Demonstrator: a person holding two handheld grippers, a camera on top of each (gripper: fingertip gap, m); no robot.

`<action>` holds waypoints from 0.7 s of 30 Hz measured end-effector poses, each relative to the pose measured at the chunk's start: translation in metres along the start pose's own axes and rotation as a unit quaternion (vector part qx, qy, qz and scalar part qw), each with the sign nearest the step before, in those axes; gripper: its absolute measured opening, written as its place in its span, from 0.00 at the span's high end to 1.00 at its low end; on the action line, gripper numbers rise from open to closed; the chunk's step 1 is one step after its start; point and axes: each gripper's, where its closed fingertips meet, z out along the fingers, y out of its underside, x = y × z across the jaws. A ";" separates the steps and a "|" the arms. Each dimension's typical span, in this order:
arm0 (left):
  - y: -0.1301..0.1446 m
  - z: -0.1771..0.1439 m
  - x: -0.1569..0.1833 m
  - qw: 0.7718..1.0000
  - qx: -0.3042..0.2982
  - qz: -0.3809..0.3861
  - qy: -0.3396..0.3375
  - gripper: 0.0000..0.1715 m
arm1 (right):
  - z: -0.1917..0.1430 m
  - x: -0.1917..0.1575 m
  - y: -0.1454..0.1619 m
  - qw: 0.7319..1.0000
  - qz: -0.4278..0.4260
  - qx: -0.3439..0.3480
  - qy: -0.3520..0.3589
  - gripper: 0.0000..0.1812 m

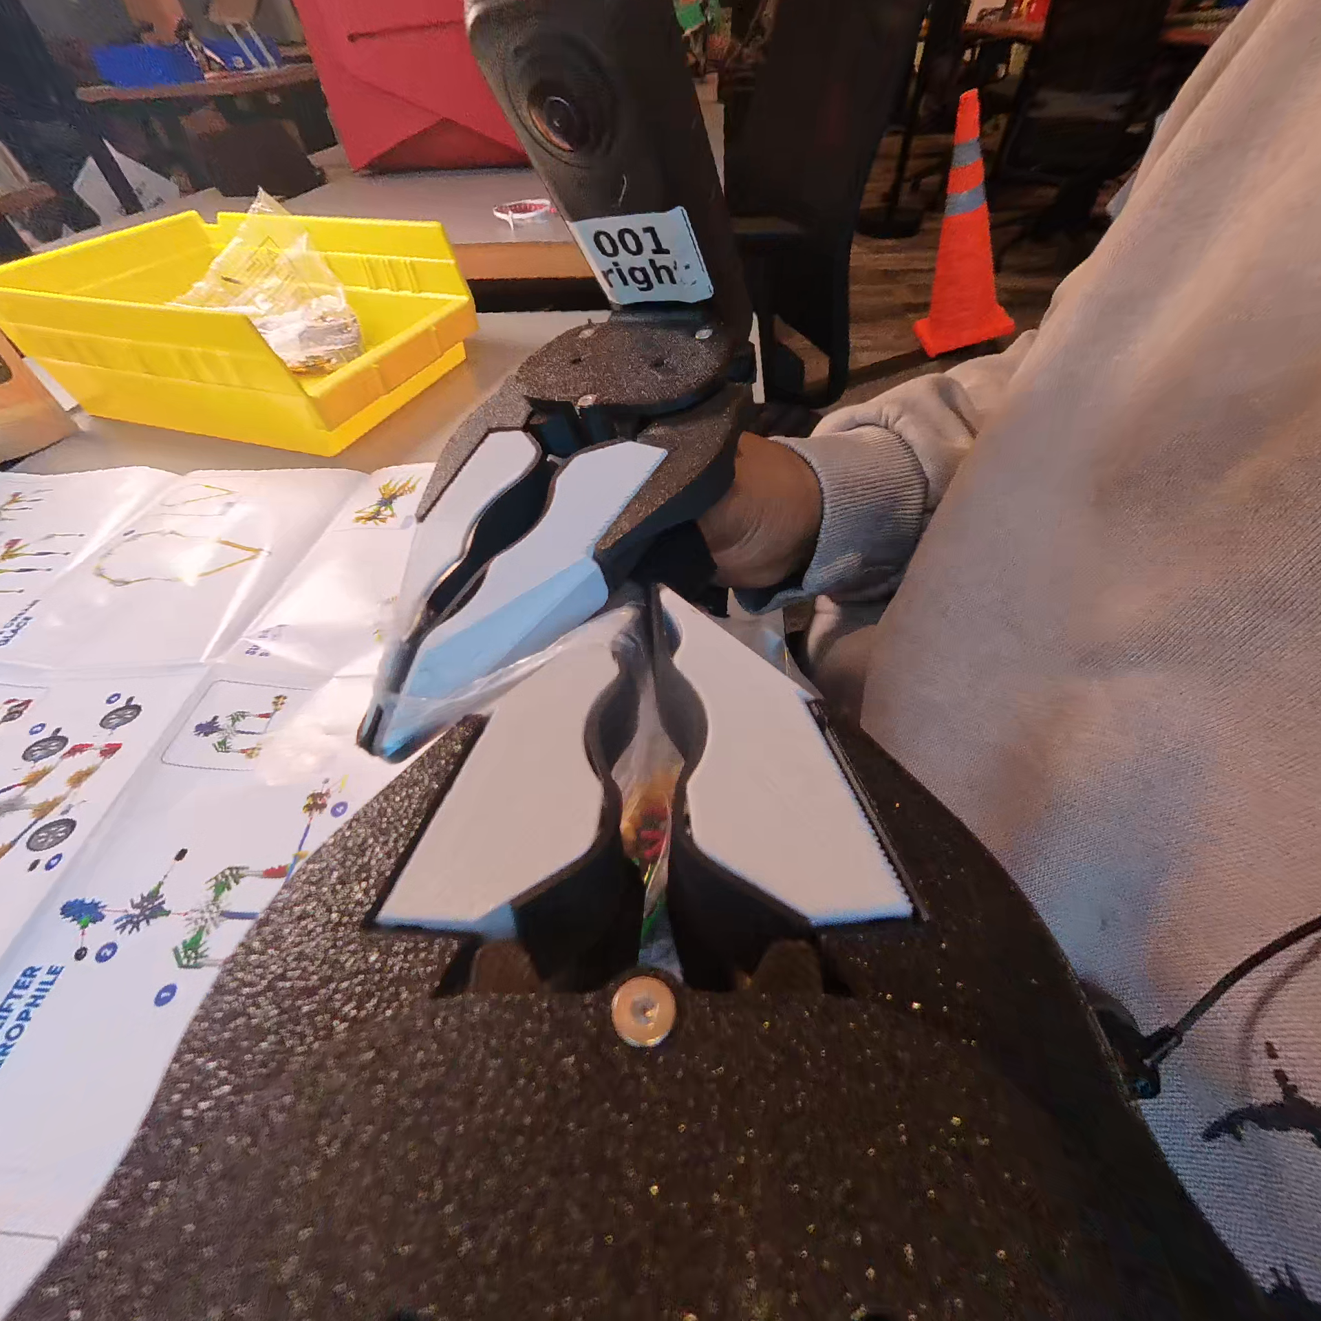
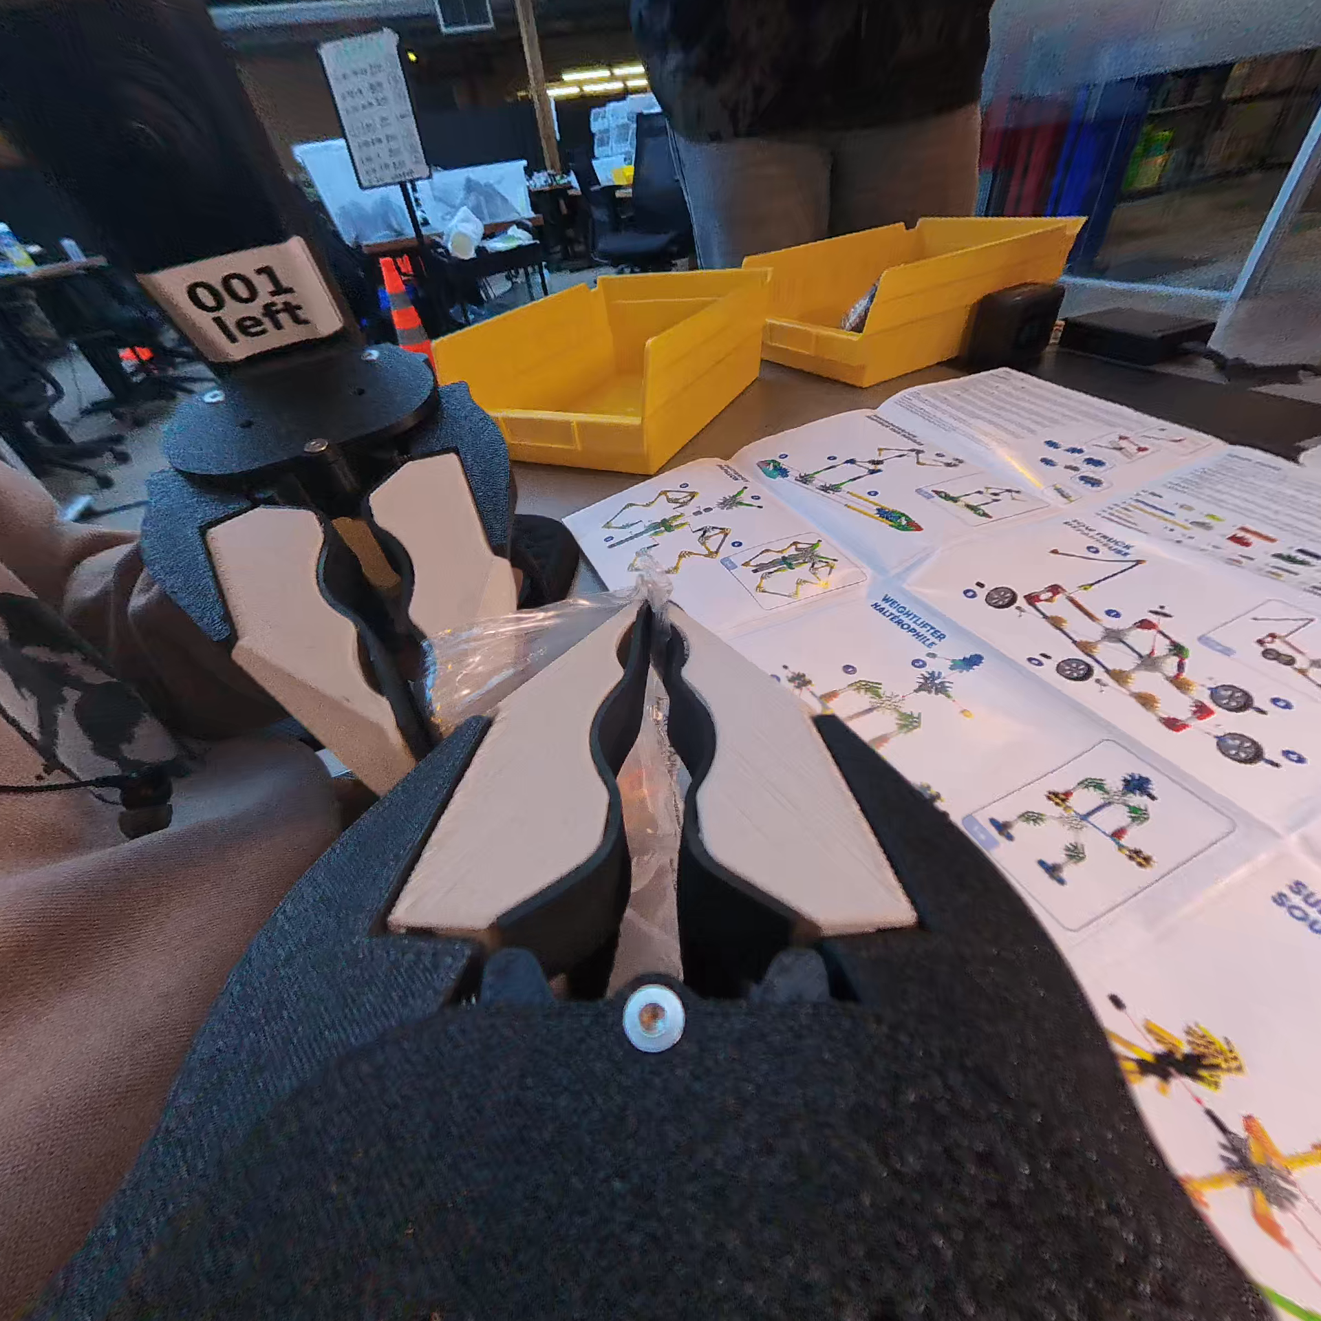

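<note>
The left tongs (image 1: 652,607) are pinched tight on a clear plastic bag (image 1: 647,808). Small coloured bits, red, green and yellow, show through the bag between the two white fingers (image 1: 522,793). The right tongs (image 2: 652,607) are pinched tight on the same bag (image 2: 500,643), just beside the left ones. The bag is stretched between the two tongs, up off the counter (image 2: 822,400). A crinkled bit of plastic pokes out past the tips of the right tongs.

A hand (image 1: 765,522) in a grey sleeve (image 1: 872,486) holds the handle of the right tongs. The person holding them wears a pale top and sits close to the counter edge.

A big white paper (image 2: 1001,643) lies flat and open on the counter under the tongs. It has drawings of little toy models on it.

Farther back on the counter sit two yellow bins (image 2: 615,379). The near one looks bare inside. The other bin (image 1: 236,336) has a clear bag of small parts (image 1: 286,293) in it. An orange cone (image 1: 965,229) stands on the floor well behind. Another person (image 2: 822,143) stands past the bins.
</note>
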 end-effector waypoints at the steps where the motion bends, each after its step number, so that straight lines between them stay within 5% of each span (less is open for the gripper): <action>1: 0.004 0.000 0.001 1.000 -0.006 0.000 -0.001 1.00 | 0.003 0.000 0.005 1.000 0.007 -0.005 0.002 1.00; 9: -0.003 -0.015 0.004 0.998 0.052 -0.035 0.030 1.00 | 0.003 0.001 0.000 1.000 0.024 -0.008 -0.018 1.00; 16: 0.003 -0.038 -0.018 0.996 0.062 -0.058 -0.032 1.00 | -0.026 0.005 -0.024 0.997 0.038 -0.014 -0.062 0.97; 21: 0.007 -0.046 -0.036 0.993 0.059 -0.055 -0.091 1.00 | -0.026 0.001 -0.029 0.998 -0.030 -0.041 -0.045 1.00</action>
